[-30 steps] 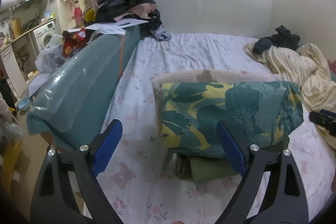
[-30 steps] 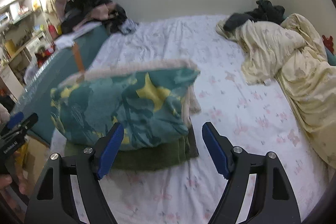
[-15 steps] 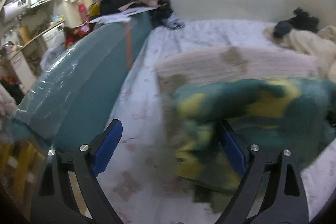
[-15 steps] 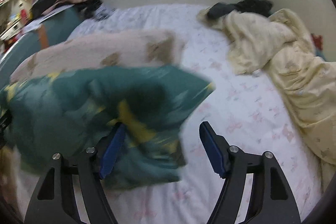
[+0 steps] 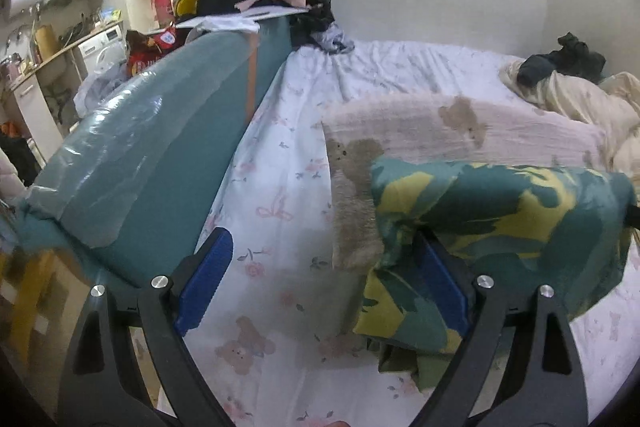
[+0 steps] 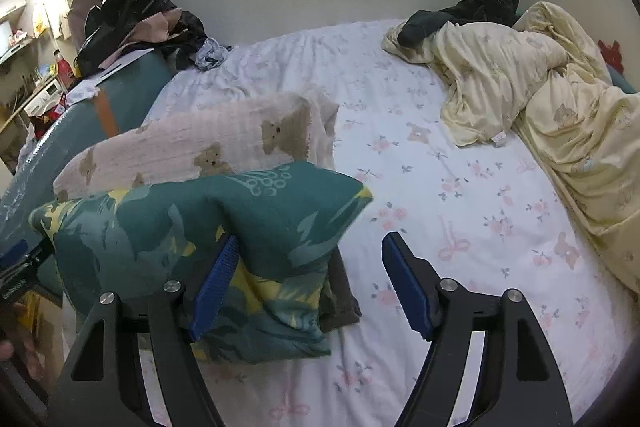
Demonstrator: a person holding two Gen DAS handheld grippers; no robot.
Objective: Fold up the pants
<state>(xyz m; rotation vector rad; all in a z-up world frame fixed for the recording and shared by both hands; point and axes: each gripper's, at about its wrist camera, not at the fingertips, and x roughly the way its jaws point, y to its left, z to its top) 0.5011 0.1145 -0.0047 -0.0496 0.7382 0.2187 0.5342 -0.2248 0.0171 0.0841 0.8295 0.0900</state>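
Note:
Folded green and yellow leaf-print pants (image 5: 492,227) lie on the bed, on top of a dark olive folded garment (image 5: 404,363). Behind them lies a pink folded cloth with teddy bears (image 5: 440,123). My left gripper (image 5: 324,291) is open, and its right finger (image 5: 444,287) is tucked under the pants' left end. In the right wrist view the pants (image 6: 224,227) drape over my left finger (image 6: 216,275). My right gripper (image 6: 308,283) is open at the pants' right end. The bear cloth (image 6: 192,147) and the olive garment (image 6: 340,295) also show there.
A teal padded bed end (image 5: 152,155) with clothes piled on top stands on the left. A crumpled yellow blanket (image 6: 540,99) with dark clothes on it fills the bed's right side. The floral sheet (image 6: 440,187) lies between. A kitchen counter shows far left.
Both grippers have moved in closer and lower to the stack. One finger of each now sits under the leaf-print pants, which are lifted and bunched at both ends, uncovering more of the bear cloth.

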